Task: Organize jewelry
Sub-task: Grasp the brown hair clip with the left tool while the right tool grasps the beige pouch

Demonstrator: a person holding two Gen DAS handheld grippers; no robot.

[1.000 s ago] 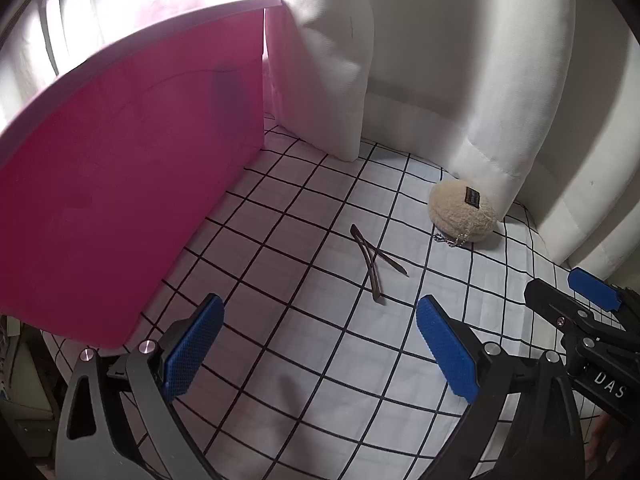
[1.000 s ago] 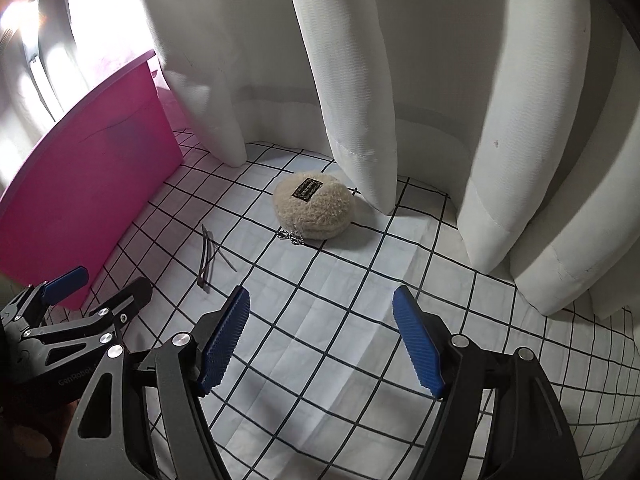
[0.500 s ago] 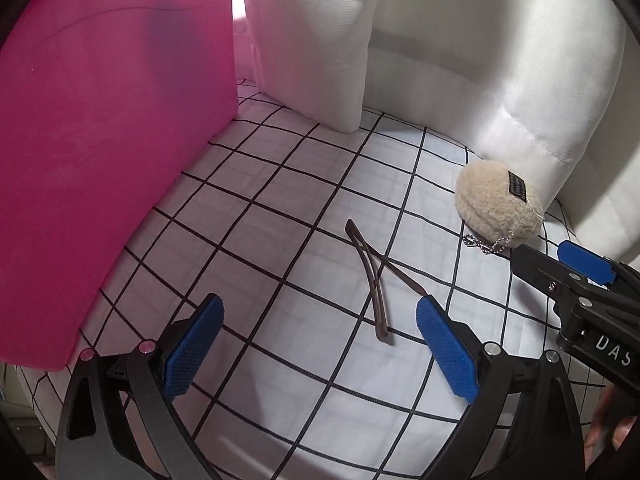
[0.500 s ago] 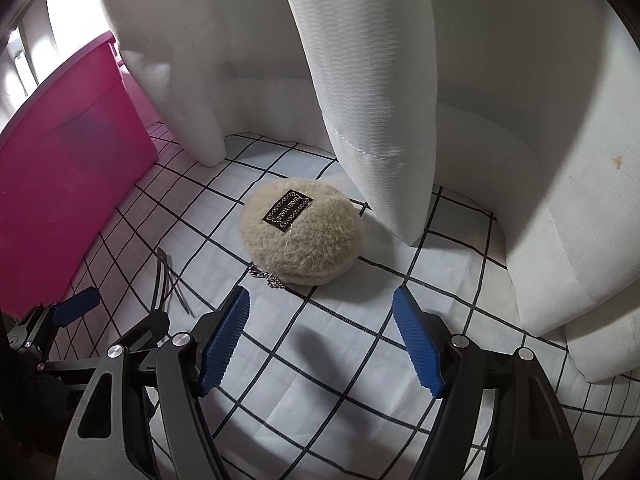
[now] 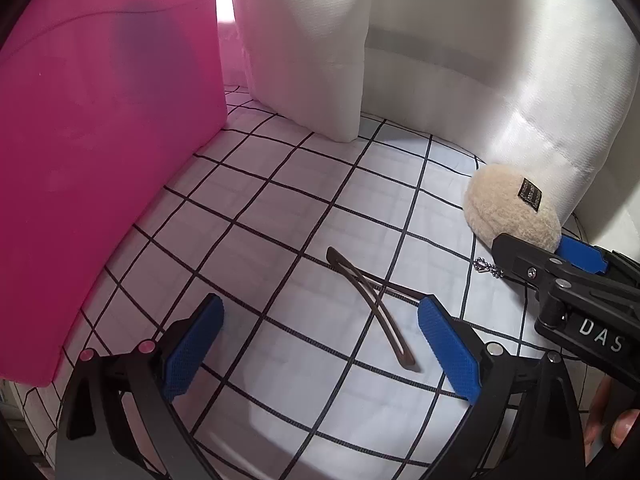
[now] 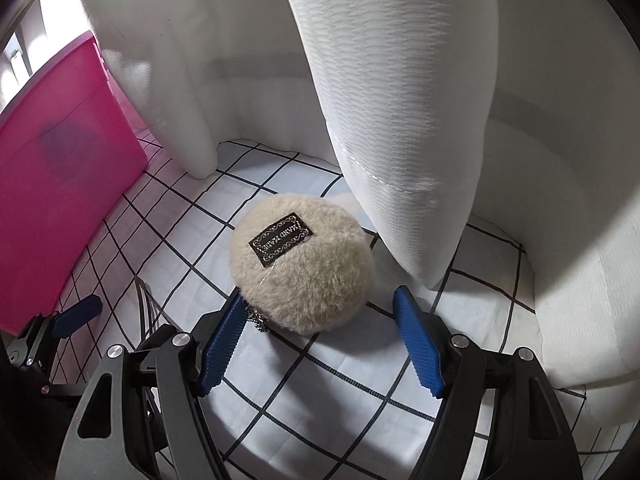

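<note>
Closing too early risks the right gripper (image 6: 320, 340), fingers apart around the near edge of the fluffy round pouch (image 6: 302, 264), snagging its bead chain (image 6: 258, 322), while the left gripper (image 5: 320, 352), also spread, straddles two brown hair clips (image 5: 374, 300).

One fluffy beige pouch (image 6: 300, 268) with one black label (image 6: 281, 239) and one bead chain (image 5: 486, 268), two crossed brown hair clips (image 5: 376, 300), one pink box (image 5: 100, 160), two tongs, one white checked cloth (image 5: 280, 208)
</note>
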